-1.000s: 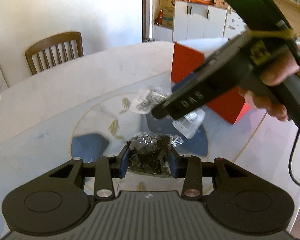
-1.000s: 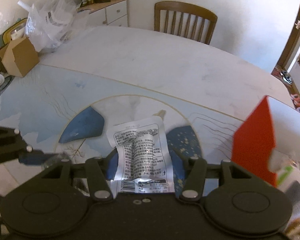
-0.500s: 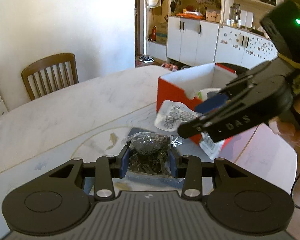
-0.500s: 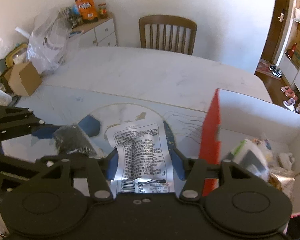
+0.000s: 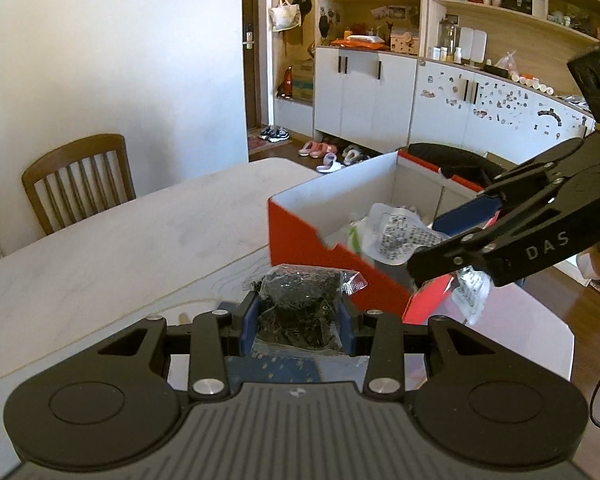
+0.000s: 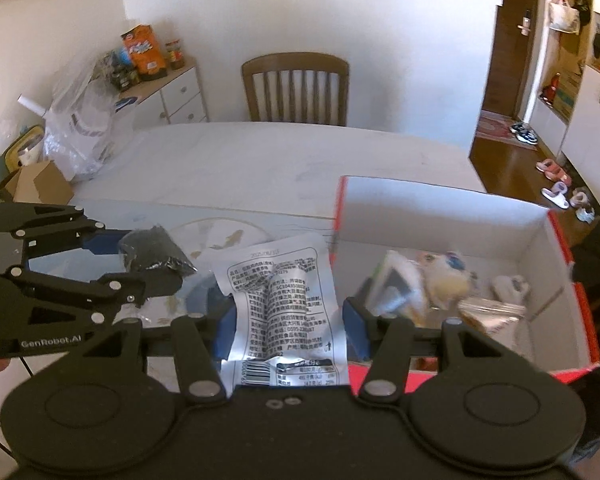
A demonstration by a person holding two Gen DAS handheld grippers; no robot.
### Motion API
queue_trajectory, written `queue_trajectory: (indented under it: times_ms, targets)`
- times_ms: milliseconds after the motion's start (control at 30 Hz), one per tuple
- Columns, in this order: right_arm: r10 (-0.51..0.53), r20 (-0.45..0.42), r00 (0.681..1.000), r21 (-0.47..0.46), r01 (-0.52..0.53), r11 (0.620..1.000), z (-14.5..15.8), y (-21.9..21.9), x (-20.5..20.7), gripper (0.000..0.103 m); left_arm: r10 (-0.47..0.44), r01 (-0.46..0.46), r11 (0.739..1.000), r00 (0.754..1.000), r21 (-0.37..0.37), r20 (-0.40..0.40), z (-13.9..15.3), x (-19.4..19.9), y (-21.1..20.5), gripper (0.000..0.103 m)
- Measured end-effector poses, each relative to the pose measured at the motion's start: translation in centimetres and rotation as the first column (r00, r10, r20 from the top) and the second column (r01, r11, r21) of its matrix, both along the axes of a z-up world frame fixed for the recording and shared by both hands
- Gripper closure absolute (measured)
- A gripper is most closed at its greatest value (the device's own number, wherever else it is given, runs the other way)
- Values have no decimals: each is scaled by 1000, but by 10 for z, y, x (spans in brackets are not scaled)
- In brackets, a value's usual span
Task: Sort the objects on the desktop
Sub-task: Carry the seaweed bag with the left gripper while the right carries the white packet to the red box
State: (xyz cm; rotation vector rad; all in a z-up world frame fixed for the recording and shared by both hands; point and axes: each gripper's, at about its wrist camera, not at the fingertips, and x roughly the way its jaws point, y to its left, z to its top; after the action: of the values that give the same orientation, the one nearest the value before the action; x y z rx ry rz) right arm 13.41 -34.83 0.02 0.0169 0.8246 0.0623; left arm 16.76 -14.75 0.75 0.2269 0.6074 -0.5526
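Left gripper (image 5: 298,318) is clamped on a clear packet of dark bits (image 5: 300,300), held above the table (image 5: 120,248) just left of the red box (image 5: 320,264). Right gripper (image 6: 286,320) is clamped on a silver packet (image 6: 284,300) printed with black text and a barcode, held at the box's near-left corner (image 6: 342,208). "DAS" is read on the right gripper, "GenRobot.AI" on the left. Assorted items (image 6: 440,280) are seen blurred inside the box.

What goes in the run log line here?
left gripper: holds dark packet | right gripper: holds silver packet | red box: open
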Motion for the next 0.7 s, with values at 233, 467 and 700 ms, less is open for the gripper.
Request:
queue_trajectory:
  times_ms: [233,467,700]
  targets:
    - [-45,12,999,1,45,999,3,-41,-8,48,-25,25,1000,1000,1,15,5,11,-37,65]
    - [-68,15,998,-8,68,998,3,-76,-12,48,-55,55,998,998,8,15,4,23,-77,65]
    - [-89,19,996,-27,90,996,1,-109,-10,48,-94,93,995,995,24,26,6,40,-117,65]
